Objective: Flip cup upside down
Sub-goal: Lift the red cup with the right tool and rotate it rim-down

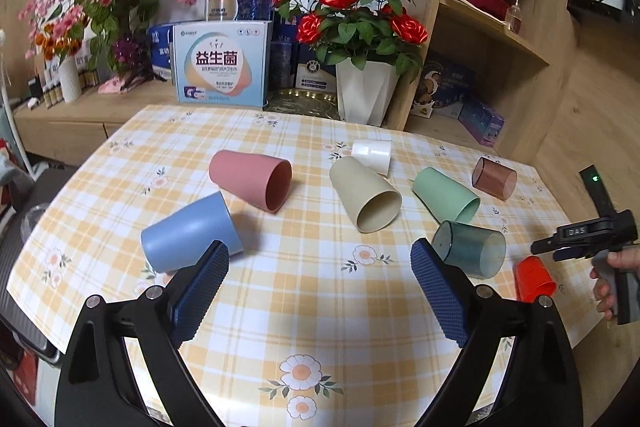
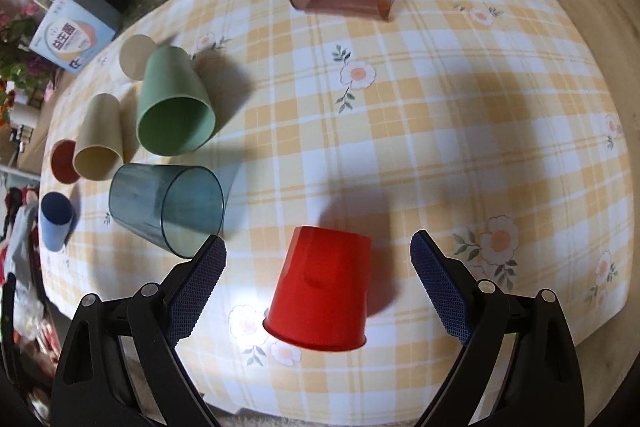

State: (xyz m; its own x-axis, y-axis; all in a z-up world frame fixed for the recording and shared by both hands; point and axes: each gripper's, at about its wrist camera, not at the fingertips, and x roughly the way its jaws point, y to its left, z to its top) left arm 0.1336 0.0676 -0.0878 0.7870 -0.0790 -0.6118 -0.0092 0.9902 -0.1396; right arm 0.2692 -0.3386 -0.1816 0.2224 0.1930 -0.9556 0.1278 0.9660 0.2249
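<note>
Several cups lie on their sides on the checked tablecloth [image 1: 304,287]. The red cup [image 2: 320,287] stands upside down between the jaws of my open right gripper [image 2: 318,259], untouched; it also shows in the left wrist view [image 1: 534,277]. My left gripper [image 1: 320,259] is open and empty above the cloth. The blue cup [image 1: 190,231] lies just beyond its left finger and the clear teal cup [image 1: 470,247] beside its right finger. The right gripper [image 1: 576,241] shows at the right edge of the left wrist view.
Pink [image 1: 252,179], beige [image 1: 366,199], white [image 1: 372,153], green [image 1: 446,193] and clear brown [image 1: 494,179] cups lie further back. A rose pot [image 1: 366,91], boxes [image 1: 220,63] and a wooden shelf [image 1: 500,39] stand behind the table. The table's near edge [image 2: 360,415] is close.
</note>
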